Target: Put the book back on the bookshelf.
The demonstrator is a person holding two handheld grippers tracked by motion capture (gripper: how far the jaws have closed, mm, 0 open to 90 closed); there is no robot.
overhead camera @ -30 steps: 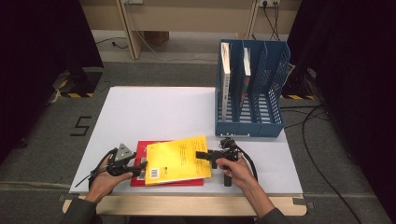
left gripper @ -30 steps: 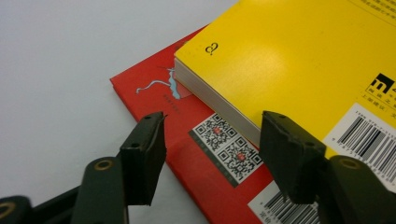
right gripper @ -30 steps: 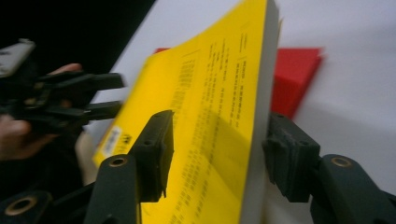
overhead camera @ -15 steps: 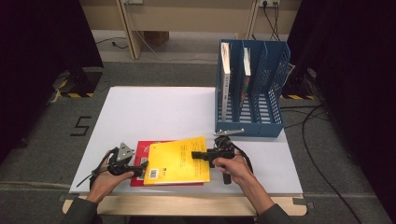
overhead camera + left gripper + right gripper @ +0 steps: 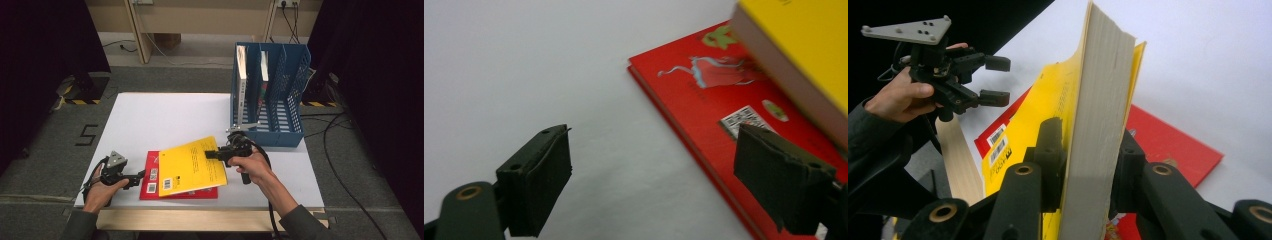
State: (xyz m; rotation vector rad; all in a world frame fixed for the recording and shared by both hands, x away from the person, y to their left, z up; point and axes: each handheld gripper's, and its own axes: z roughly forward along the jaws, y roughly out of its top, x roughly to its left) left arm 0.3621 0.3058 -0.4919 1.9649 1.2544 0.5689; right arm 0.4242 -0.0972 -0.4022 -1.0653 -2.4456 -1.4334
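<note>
My right claw is clamped on the yellow book's right edge, tilting it up off the red book on the white surface. My left claw gapes wide, empty, at the red book's left edge.

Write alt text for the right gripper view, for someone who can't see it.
The right gripper clamps its jaws on the page edge of a yellow book, tilted above a red book on a white table. Farther off, a hand holds the open left gripper.
</note>
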